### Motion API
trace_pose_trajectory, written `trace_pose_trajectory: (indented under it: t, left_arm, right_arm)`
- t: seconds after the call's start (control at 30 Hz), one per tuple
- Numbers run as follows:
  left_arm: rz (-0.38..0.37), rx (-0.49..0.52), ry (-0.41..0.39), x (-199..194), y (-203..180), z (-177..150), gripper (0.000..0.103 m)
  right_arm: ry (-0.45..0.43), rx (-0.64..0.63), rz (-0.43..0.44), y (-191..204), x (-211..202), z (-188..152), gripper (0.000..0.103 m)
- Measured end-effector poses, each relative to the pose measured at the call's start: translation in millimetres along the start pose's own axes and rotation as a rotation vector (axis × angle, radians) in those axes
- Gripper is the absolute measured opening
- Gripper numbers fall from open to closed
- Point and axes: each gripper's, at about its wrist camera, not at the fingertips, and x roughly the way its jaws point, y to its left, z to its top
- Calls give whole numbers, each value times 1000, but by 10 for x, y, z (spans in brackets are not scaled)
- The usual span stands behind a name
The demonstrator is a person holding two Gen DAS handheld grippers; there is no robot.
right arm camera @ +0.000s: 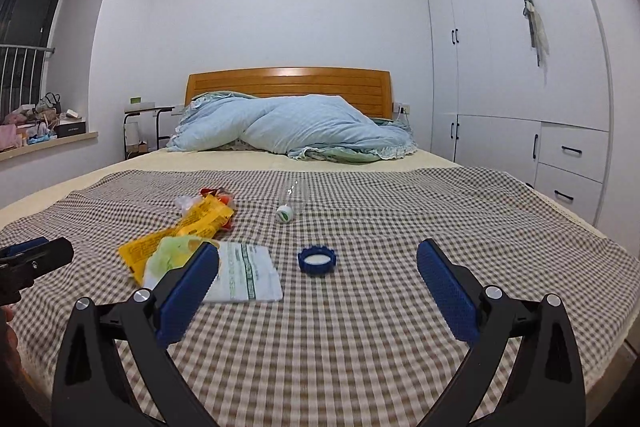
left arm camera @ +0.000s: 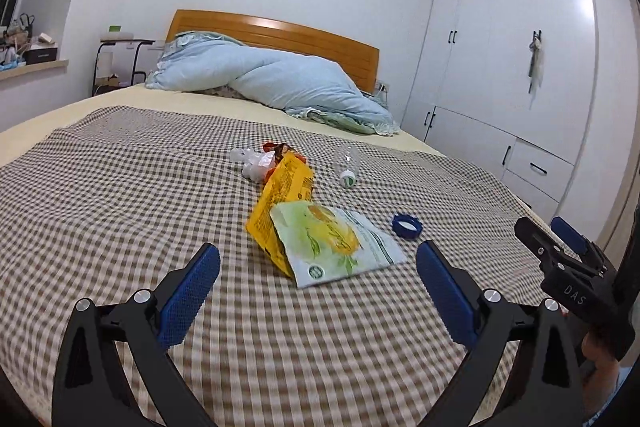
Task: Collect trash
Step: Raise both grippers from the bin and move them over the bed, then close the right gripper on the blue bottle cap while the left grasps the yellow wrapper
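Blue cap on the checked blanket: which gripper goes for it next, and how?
Probably the right gripper: ease it forward and down until its open, empty jaws straddle the blue cap, which lies alone, centred just ahead. The left gripper faces the green-and-white packet instead.

Black frames w/ silver screws, blue textured pads [left arm camera: 192, 291], "DAS" mark.

Low side-by-side wrist views toward headboard [left arm camera: 272, 39]
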Motion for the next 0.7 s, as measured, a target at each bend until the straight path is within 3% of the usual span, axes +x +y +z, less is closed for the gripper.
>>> trace_pose_trajectory:
  t: [0.37,0.57,0.7]
  left_arm:
    - [13,-119,37,503,278,371,95]
    - [27,-177,90,772,426,407,95]
    - [38,-217,102,906,510,469,95]
  right_arm:
    - [22,27,-17,-85,551,223,95]
    - [98,34,-25,-134,921,299,95]
    - [195,10,4,-136,1192,300,95]
